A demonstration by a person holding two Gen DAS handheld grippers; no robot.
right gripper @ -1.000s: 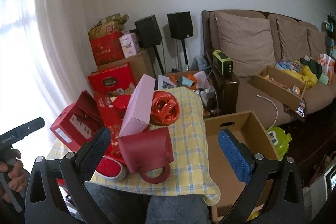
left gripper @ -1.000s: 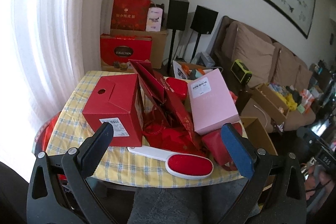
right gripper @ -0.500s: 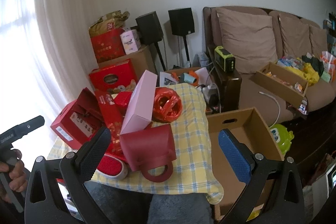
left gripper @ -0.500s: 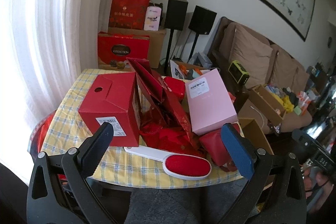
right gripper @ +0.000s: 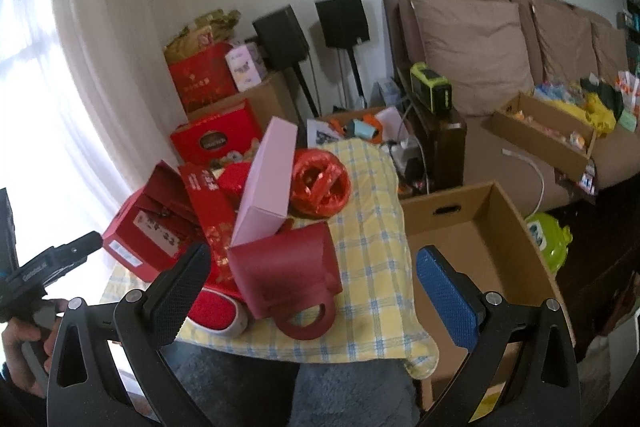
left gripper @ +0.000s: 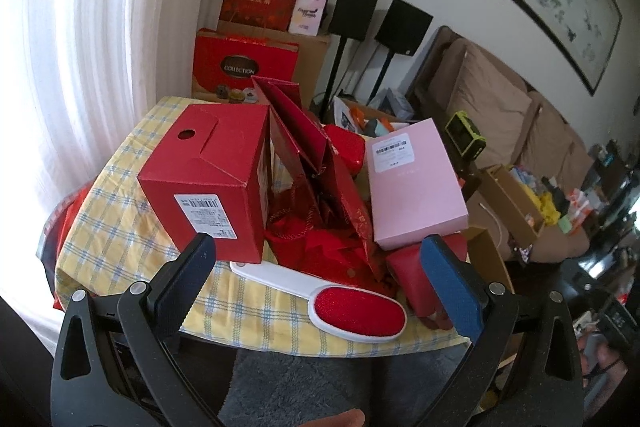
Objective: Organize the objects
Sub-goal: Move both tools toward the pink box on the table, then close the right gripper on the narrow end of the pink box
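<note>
A small table with a yellow checked cloth carries a pile of items. A red carton with a barcode label stands at the left, red paper gift bags lean in the middle, and a pink box leans at the right. A white lint brush with a red pad lies at the front edge. A dark red handled bag and a shiny red ball ornament sit on the right side. My left gripper and right gripper both hover open before the table, holding nothing.
An open, empty cardboard box stands right of the table. Behind are stacked red gift boxes, two black speakers, a brown sofa with a box of clutter, and a green toy. White curtains hang left.
Both grippers have moved closer to the table, so the pile looks larger. Nothing on the table has moved, and both grippers stay open.
</note>
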